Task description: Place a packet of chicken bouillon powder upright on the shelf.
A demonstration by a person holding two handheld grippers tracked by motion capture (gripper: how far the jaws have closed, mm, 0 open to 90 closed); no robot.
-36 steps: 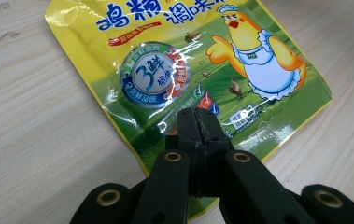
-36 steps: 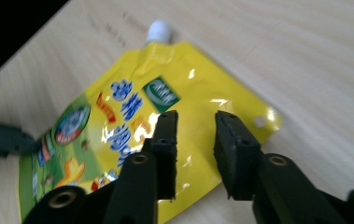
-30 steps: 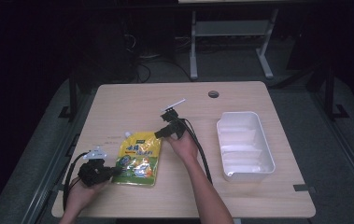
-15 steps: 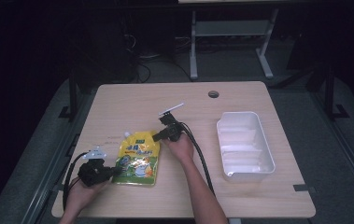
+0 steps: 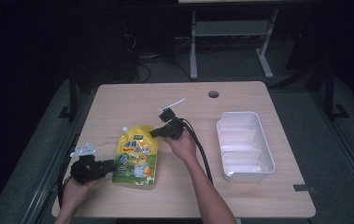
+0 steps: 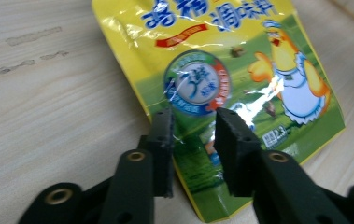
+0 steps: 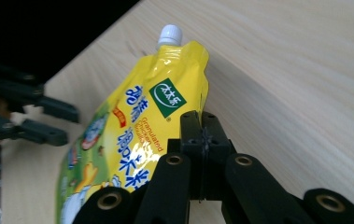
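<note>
Dark room, wooden tabletop [image 5: 268, 186]. Yellow pouch [image 5: 136, 156] lies flat between my tongs: left tongs [image 6: 193, 135] spread over its lower edge, right tongs [image 7: 202, 135] pressed together at its upper side edge, seemingly pinching it. Judged step: securing the pouch; next, the left must close, perhaps for the tray [image 5: 247, 170], well right of both.

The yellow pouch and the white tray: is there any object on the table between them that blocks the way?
Nothing visible lies on the bare table between the yellow pouch and the white tray. The right tool, jaws pressed together at the pouch's upper edge, and the hand holding it occupy that side. The left tool sits open at the pouch's opposite edge.
</note>
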